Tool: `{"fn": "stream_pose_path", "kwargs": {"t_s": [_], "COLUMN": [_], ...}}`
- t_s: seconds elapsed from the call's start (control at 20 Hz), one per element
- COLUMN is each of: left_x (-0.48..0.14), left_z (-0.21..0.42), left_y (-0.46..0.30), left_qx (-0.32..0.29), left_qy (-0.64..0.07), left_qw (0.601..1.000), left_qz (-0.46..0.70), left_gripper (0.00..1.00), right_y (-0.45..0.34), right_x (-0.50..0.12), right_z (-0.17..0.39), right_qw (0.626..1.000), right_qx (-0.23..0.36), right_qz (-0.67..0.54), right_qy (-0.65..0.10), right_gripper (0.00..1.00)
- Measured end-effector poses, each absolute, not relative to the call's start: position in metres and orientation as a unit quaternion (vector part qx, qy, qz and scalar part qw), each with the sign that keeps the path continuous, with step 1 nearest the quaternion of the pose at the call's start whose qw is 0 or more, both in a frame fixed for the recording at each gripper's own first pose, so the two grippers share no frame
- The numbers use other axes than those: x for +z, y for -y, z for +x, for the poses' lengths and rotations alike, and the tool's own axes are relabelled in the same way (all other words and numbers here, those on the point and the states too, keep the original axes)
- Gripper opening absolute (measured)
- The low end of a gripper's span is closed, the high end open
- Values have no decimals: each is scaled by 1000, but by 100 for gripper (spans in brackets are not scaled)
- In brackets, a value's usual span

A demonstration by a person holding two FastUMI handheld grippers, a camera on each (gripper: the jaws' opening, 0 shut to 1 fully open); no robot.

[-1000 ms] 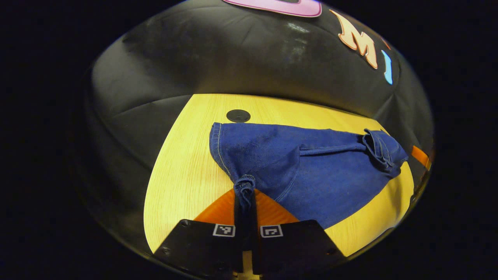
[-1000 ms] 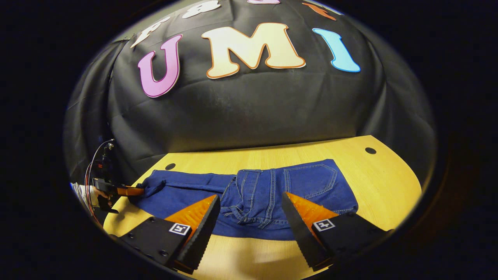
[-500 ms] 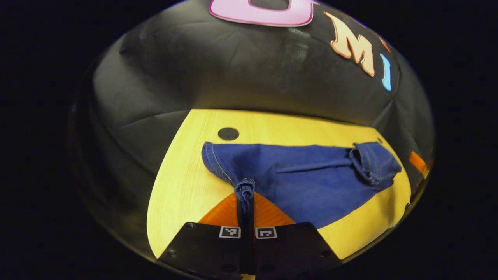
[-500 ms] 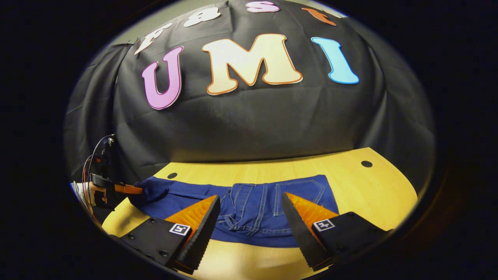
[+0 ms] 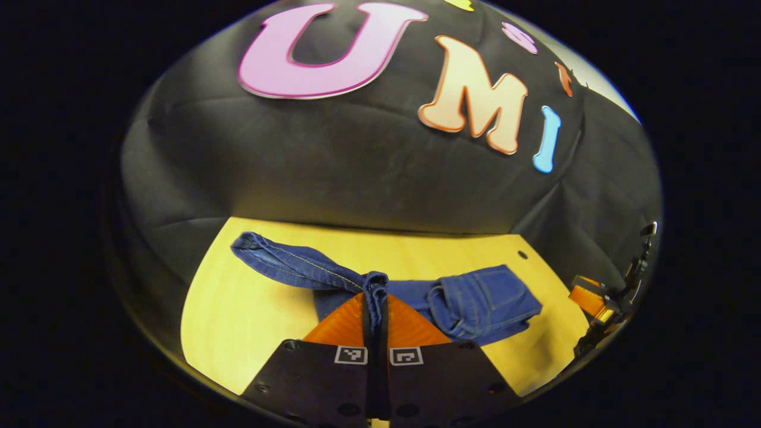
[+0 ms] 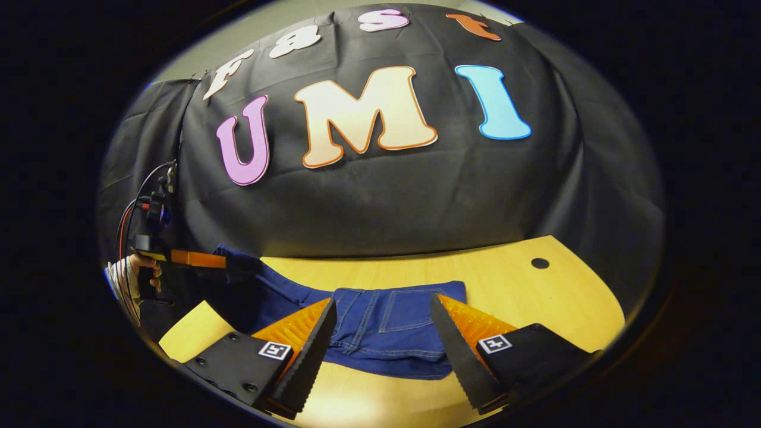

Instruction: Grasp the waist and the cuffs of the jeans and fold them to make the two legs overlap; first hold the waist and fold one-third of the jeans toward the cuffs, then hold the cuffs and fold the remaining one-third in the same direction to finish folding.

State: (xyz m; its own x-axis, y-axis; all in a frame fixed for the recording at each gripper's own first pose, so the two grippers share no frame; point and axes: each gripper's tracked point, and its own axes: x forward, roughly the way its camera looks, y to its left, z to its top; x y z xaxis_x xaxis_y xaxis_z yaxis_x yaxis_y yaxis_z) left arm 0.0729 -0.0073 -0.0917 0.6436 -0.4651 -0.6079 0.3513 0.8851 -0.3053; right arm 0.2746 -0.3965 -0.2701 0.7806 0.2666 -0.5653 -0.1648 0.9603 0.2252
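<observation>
Dark blue jeans (image 6: 392, 333) lie on the yellow wooden table (image 6: 523, 297), waist part folded over and back pockets up. My left gripper (image 5: 376, 297) is shut on the bunched cuffs (image 5: 376, 285), holding them raised above the table. A strip of leg (image 5: 285, 264) trails off to the left of them. In the right gripper view the left gripper (image 6: 199, 259) shows at the far left, held by a hand (image 6: 145, 270), with the cuff end hanging from it. My right gripper (image 6: 380, 333) hovers open over the folded waist part, nothing between its fingers.
The black cloth wall rises right behind the table. Small dark round holes sit in the tabletop (image 6: 540, 263) (image 5: 522, 254). The right gripper (image 5: 600, 300) shows at the far right edge of the left gripper view.
My left gripper has lifted the cuffs higher off the table, pulling the leg up with them. The right gripper stays open and has drawn back and upward a little.
</observation>
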Motion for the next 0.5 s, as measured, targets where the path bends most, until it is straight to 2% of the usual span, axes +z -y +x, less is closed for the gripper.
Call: {"fn": "stream_pose_path", "kwargs": {"t_s": [0.5], "left_x": [-71], "left_z": [69], "left_y": [195], "left_qx": [-309], "left_qy": [-322], "left_qw": [891], "left_qz": [-87], "left_gripper": [0], "right_y": [493], "right_x": [-245], "right_z": [260], "right_qw": [943], "right_qx": [106], "right_qz": [80], "right_qy": [-304], "right_gripper": [98]}}
